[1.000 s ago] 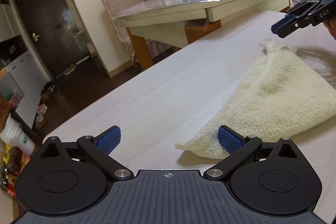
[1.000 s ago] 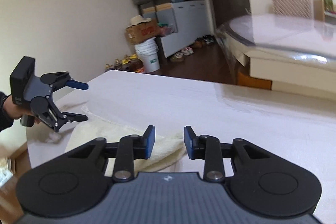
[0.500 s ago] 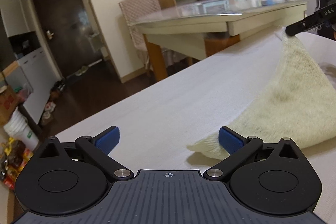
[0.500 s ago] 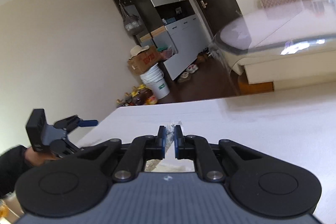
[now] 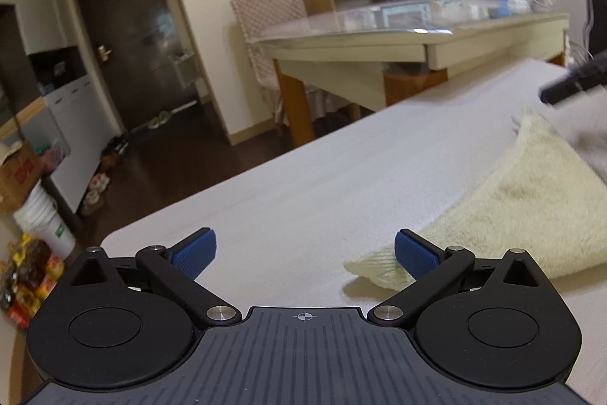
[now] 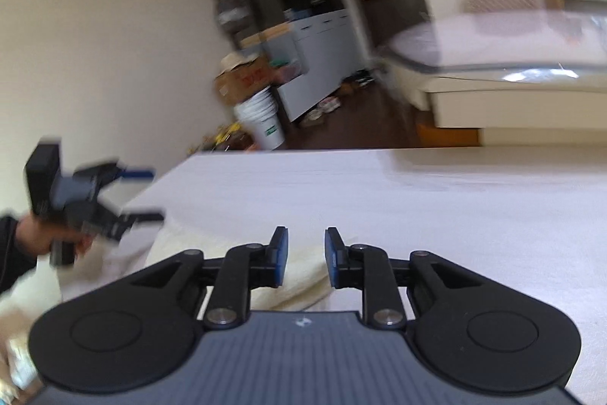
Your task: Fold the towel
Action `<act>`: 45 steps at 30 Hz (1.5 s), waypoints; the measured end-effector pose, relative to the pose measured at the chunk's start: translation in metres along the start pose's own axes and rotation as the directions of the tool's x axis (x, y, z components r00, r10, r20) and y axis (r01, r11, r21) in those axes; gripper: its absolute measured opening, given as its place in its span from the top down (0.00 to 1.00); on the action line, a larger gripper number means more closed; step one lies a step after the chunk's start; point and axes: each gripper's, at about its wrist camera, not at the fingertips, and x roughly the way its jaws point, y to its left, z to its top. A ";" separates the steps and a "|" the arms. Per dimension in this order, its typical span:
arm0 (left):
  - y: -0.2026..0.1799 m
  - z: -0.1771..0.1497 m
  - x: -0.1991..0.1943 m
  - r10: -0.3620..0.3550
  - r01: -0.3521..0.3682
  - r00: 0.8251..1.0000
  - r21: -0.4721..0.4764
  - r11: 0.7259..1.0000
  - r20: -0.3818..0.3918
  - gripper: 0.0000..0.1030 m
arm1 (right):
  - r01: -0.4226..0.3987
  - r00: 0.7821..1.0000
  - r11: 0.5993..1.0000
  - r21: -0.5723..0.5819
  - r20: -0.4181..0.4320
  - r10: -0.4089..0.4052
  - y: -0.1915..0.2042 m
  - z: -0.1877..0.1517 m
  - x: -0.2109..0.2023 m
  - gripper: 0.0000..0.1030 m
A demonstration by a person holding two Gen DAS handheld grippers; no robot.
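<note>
A cream towel (image 5: 512, 215) lies bunched on the white table (image 5: 303, 185), its far corner peaked upward. My left gripper (image 5: 304, 255) is open wide, low over the table, and its right pad (image 5: 415, 259) sits against the towel's near corner. Blurred, my right gripper (image 5: 569, 84) hovers just above the peaked corner, apart from it. In the right wrist view that right gripper (image 6: 306, 257) has its jaws opening with nothing pinched between them. The towel (image 6: 299, 287) lies under its fingertips. A hand (image 6: 41, 241) holds the left gripper (image 6: 142, 194) at the table's left end.
The table's edge (image 5: 235, 177) drops to a dark floor ahead of my left gripper. Beyond stands a glass-topped dining table (image 5: 417, 37) with a chair (image 5: 265, 25). A white bucket (image 6: 263, 120) and boxes sit by the wall.
The right gripper shut on the towel's far corner and lifted it, then let go; the corner has sunk back toward the table. The left gripper has rolled slightly and stayed in place.
</note>
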 end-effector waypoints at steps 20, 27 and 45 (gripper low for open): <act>-0.007 -0.012 -0.032 0.078 -0.122 0.981 -0.252 0.960 -0.175 0.00 | 0.097 0.985 0.983 -0.155 -0.127 -0.118 0.050 -0.015 -0.014 0.54; -0.065 -0.028 -0.072 0.095 -0.139 0.976 -0.222 0.965 -0.198 0.00 | 0.120 0.980 0.986 -0.114 -0.147 -0.136 0.072 -0.043 -0.047 0.27; -0.129 -0.019 -0.113 0.138 -0.194 0.970 -0.297 0.935 -0.198 0.00 | 0.163 0.982 0.983 -0.083 -0.078 -0.169 0.104 -0.052 -0.097 0.00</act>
